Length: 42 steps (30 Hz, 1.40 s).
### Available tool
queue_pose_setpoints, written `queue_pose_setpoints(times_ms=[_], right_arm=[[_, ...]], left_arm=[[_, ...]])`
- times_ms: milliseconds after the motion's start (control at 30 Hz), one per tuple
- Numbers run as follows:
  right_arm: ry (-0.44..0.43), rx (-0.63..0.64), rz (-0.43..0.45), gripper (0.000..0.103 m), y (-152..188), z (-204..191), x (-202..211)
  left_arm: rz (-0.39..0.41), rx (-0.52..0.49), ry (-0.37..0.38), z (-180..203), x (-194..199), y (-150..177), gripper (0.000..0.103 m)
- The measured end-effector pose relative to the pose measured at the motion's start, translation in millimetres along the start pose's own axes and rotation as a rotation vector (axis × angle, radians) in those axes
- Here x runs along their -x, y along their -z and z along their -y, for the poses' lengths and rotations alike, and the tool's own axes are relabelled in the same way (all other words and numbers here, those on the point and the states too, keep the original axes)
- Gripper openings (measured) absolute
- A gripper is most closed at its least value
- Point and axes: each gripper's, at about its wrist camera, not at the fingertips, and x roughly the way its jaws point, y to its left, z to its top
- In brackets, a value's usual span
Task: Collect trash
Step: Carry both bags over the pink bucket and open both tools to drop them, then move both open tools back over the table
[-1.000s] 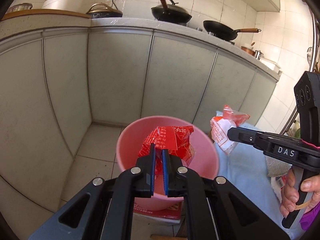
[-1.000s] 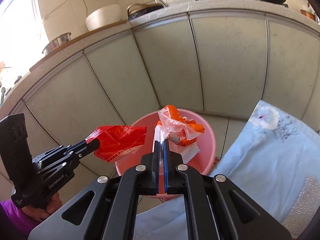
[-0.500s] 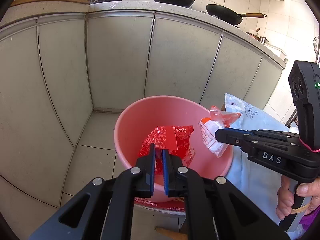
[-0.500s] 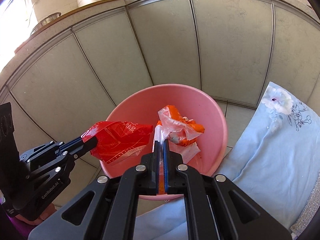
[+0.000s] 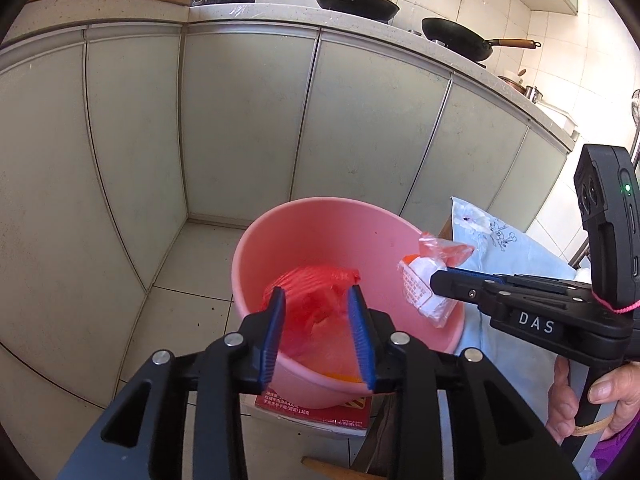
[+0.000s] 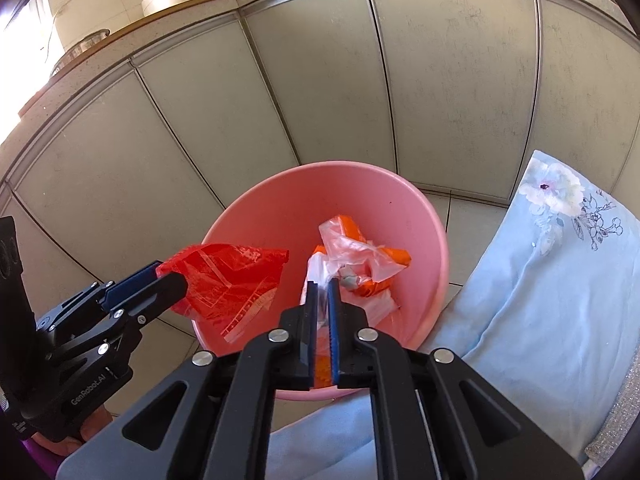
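A pink basin (image 5: 320, 224) (image 6: 424, 216) stands on the floor below both grippers. My left gripper (image 5: 316, 300) is open over it; the red wrapper (image 5: 312, 296) (image 6: 228, 276) sits between its parted blue fingers and is falling into the basin. My right gripper (image 6: 323, 288) is still shut on the clear-and-orange plastic wrapper (image 6: 356, 260) (image 5: 428, 284), held just above the basin's right side.
Grey kitchen cabinet doors (image 5: 248, 120) curve behind the basin, with pans (image 5: 356, 0) on the counter above. A light blue flowered cloth (image 6: 552, 280) lies right of the basin. A red box (image 5: 320, 410) lies under the basin's near edge.
My left gripper has opened and let go of the red wrapper. Both grippers have come lower and closer over the basin. The right gripper keeps its hold.
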Motion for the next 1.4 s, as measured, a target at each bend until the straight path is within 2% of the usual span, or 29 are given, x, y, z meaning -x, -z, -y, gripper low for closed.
queue_pose_setpoints(times_ms=[33,100,333,467,567,767,1100,1400], right_arm=[[-0.003,0.0,0.005,0.024,0.1,0.3,0.6],[-0.006,0.002,0.016,0.03,0.0,0.0,2.6],[-0.012,0.004,0.038,0.031,2.1,0.6,10.6],[-0.012,0.01,0.055,0.032,6.0,2.3,19.3],[-0.003,0.019,0.076,0.041,9.5,4.7,28.2],[0.006,0.006,0.112,0.042,15.4,14.6,49.5],[0.073,-0.011,0.193,0.042,35.3,33.9,95.4],[0.196,-0.037,0.262,0.042,71.6,63.1,145.0]], left_arm=[[0.001,0.0,0.002,0.1,0.6,-0.1,0.033],[0.004,0.0,0.002,0.2,1.7,0.0,0.035],[0.006,0.012,0.0,-2.3,6.0,-0.2,0.038],[0.012,0.008,0.011,2.1,11.5,-1.1,0.047],[0.018,-0.001,0.027,8.0,15.9,-3.2,0.052],[0.036,-0.027,0.056,23.7,25.7,-7.9,0.053],[0.059,-0.083,0.113,59.3,35.6,-12.7,0.054],[0.054,-0.149,0.197,102.4,33.8,-8.3,0.054]])
